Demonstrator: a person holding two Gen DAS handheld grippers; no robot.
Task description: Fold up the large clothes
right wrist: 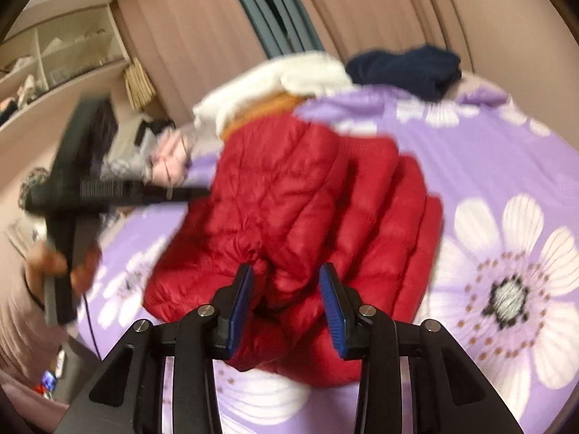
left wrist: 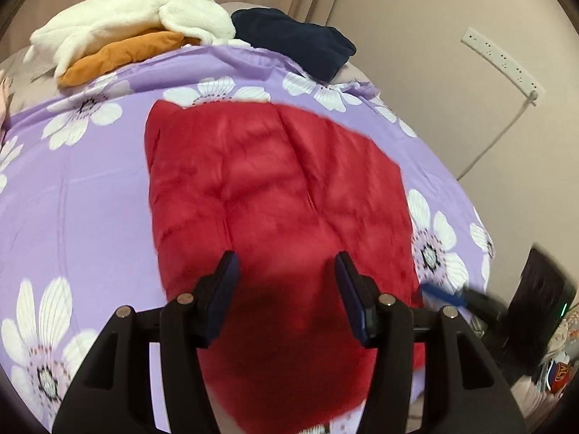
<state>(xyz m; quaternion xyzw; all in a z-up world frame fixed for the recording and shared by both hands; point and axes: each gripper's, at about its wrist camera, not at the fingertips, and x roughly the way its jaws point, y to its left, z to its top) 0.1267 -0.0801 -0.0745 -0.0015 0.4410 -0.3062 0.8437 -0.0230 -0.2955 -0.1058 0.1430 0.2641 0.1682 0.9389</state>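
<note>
A red quilted down jacket (left wrist: 275,195) lay partly folded in the middle of a bed spread with a purple floral sheet (left wrist: 90,195), as a person worked over it with a hand-held gripper in each hand. The left hand-held gripper (left wrist: 286,271) hovered above the near end of the jacket with its jaws set wide apart and nothing between them. The right hand-held gripper (right wrist: 286,282) hung over a bunched edge of the garment, its blue pads (right wrist: 331,300) likewise spread and holding nothing; whether they touched the fabric could not be told through the motion blur. Seen from the left wrist, the jacket had the look of a compact, roughly rectangular bundle with no sleeves trailing, suggesting the sides had already been brought in. From the right wrist it appeared puffy and uneven, with overlapping layers at its right edge, so the fold looked well advanced but not finished: a final fold or some smoothing seemed to remain. At the far end of the bed sat a white fleece garment (left wrist: 137,11) on top of an orange one (left wrist: 119,54), and beside them a navy garment (left wrist: 296,39); whether those still awaited folding could not be judged. A white power strip (left wrist: 501,59) hung on the wall to the right.
</note>
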